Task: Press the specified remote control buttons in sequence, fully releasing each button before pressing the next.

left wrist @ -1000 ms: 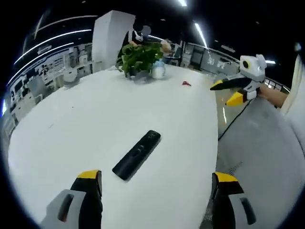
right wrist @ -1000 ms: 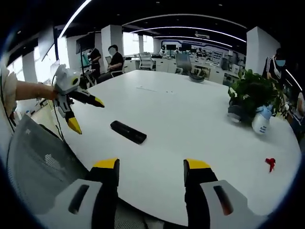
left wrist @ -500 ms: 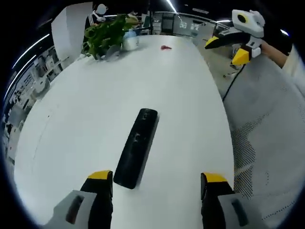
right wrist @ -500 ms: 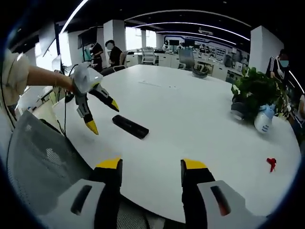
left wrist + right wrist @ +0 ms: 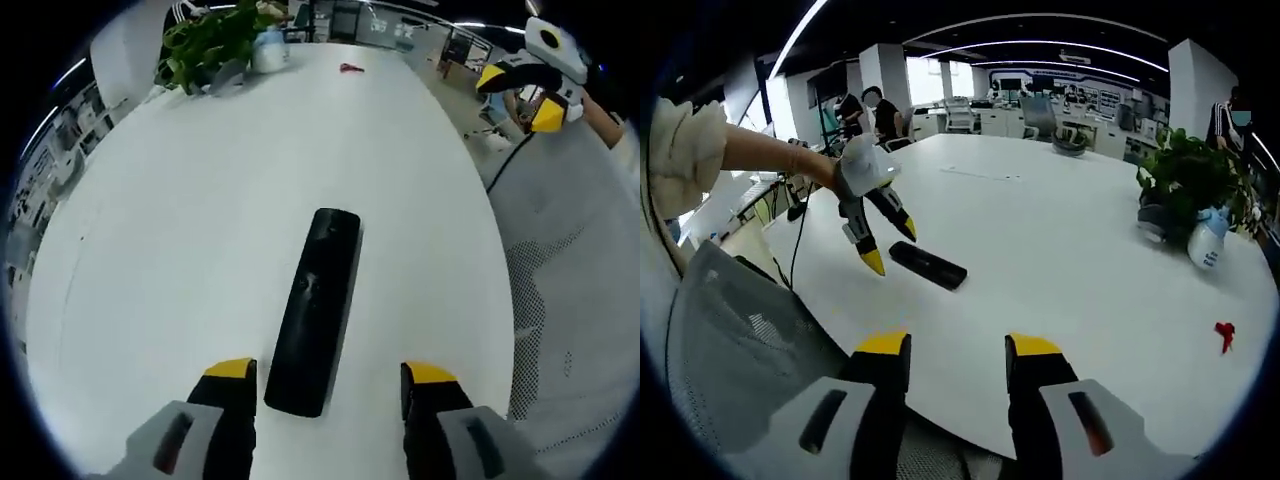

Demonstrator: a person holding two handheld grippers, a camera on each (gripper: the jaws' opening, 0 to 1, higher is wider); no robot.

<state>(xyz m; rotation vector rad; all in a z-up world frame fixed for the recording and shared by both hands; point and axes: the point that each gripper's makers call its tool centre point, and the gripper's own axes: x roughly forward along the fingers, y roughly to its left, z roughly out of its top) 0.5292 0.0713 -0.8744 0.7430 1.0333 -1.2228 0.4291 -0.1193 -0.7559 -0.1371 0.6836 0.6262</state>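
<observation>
Currently your left gripper [image 5: 325, 375] hovers over the near end of the black remote [image 5: 315, 308] flat on the white table [image 5: 200, 200], jaws wide, untouching. Right gripper [image 5: 955, 350] off the table's edge, jaws narrower, empty.

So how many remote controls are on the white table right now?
1: a black remote control lies flat on the white table near its edge, just ahead of the left gripper. Nothing hints at another.
</observation>
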